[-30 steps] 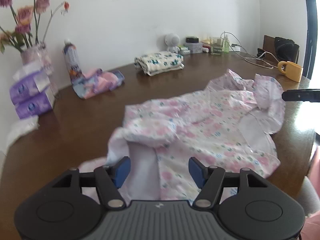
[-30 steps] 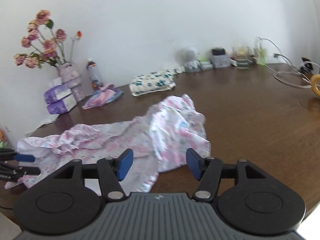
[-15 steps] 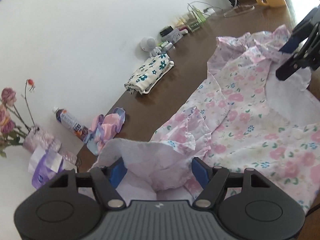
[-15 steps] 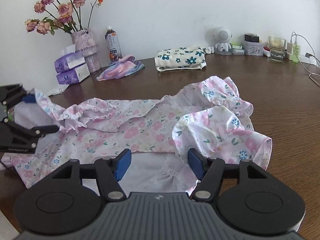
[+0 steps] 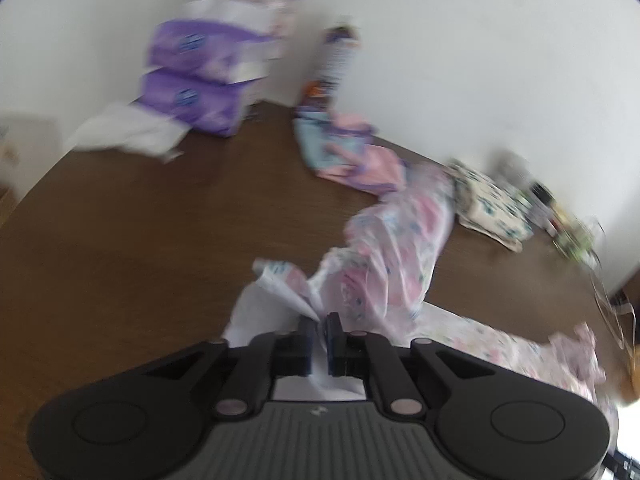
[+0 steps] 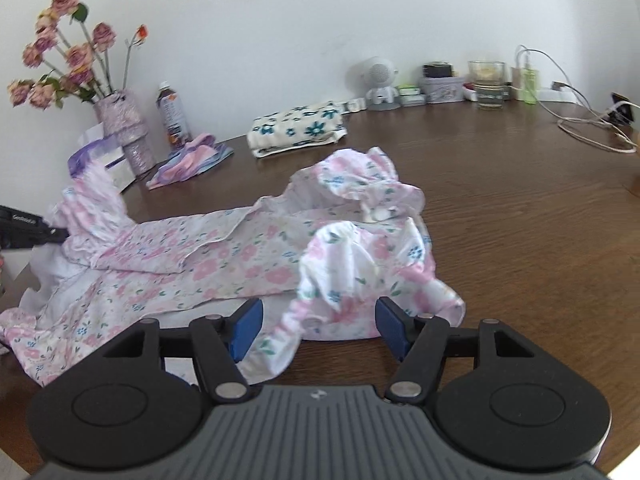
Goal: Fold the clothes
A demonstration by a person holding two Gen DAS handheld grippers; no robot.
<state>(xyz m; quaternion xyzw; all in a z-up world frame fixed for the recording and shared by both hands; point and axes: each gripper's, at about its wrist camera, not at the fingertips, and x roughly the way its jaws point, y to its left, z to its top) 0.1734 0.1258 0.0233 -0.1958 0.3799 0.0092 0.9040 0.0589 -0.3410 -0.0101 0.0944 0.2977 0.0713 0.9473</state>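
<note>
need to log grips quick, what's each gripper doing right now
Left gripper: jaws closing on the edge of the floral dress.
Right gripper: open, a ruffled sleeve between the jaws, not pinched.

The left hand-held gripper (image 5: 319,326) is closing on the floral garment's (image 5: 384,264) edge, now lifted.

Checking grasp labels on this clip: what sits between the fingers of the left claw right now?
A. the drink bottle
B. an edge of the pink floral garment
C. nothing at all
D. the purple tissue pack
B: in the left wrist view the left claw, jaws closing and nearly together, has white-and-pink cloth of the pink floral garment between them, and the fabric rises from there.
</note>
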